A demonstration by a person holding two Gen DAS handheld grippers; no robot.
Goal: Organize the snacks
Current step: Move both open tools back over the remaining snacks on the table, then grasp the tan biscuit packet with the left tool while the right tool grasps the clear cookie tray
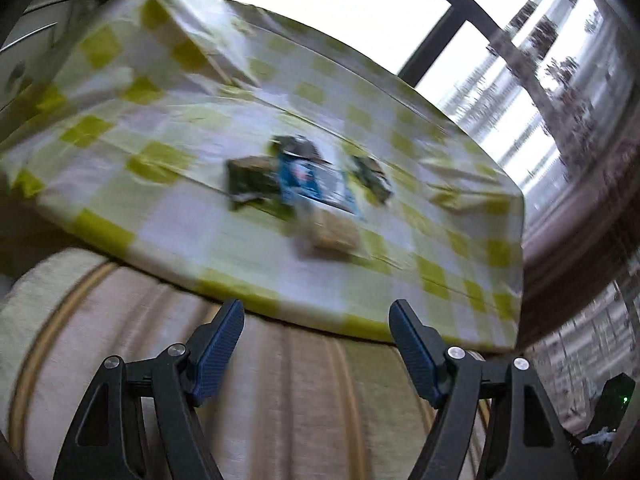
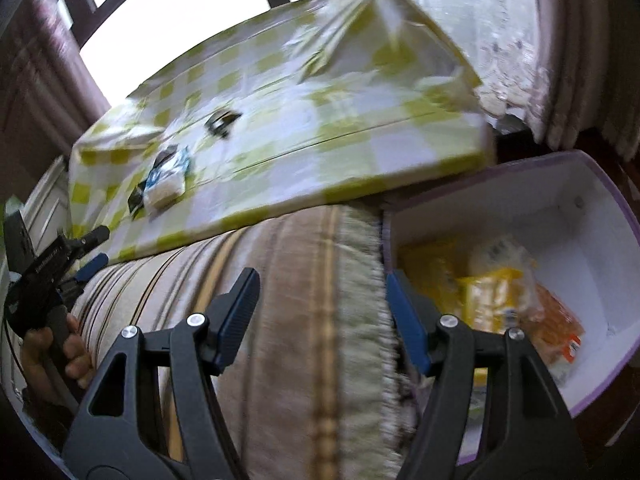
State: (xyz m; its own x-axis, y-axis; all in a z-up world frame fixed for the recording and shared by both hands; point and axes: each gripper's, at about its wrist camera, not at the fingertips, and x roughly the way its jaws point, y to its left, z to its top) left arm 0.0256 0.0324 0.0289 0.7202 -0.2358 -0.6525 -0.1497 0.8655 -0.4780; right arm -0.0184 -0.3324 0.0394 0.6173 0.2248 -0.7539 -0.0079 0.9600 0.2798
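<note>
Looking at both claws hanging wide open and empty, left gripper (image 1: pixel 316 326) pointing straight at the snack packets (image 1: pixel 300 184) bunched mid-table on the checked cloth (image 1: pixel 120 220), ahead and apart; right gripper (image 2: pixel 320 296) is sitting nearer the box (image 2: pixel 592 248) already holding snacks

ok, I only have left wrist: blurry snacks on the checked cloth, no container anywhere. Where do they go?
Observer: Right wrist shows an open box, white inside with a purple rim, beside the table near its corner.
Operator: Anything in it?
Observer: Yes. Yellow packets and an orange packet lie inside.
Operator: Is the right gripper carrying?
Observer: No. The right gripper is open, with nothing between its fingers.
</note>
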